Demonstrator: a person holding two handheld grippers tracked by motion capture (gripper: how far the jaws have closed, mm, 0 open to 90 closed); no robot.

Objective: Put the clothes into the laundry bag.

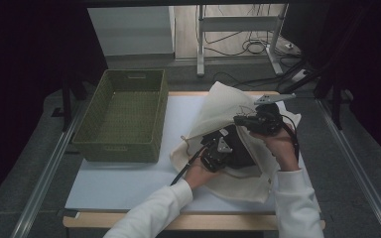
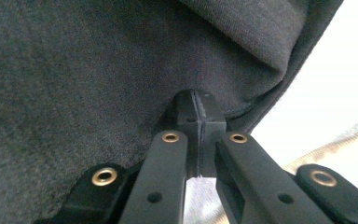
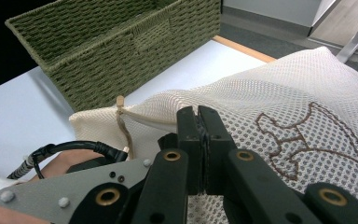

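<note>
A cream mesh bag (image 1: 218, 106) with a brown embroidered figure (image 3: 307, 135) lies on the right half of the white table (image 1: 129, 183). A dark grey garment (image 1: 240, 151) sits inside its open mouth. My right gripper (image 1: 239, 120) is shut on the bag's upper layer (image 3: 284, 88) and holds it raised like a flap; its fingertips (image 3: 199, 122) pinch the mesh. My left gripper (image 1: 226, 144) reaches into the mouth from the near left. Its jaws (image 2: 199, 112) are shut on a puckered fold of the dark garment (image 2: 98, 70).
A green woven basket (image 1: 116, 148) stands on the table's left half, its long side close to the bag (image 3: 98, 60). The bag's drawstring with a wooden toggle (image 3: 120, 100) hangs at the mouth. Table legs and cables lie on the floor behind.
</note>
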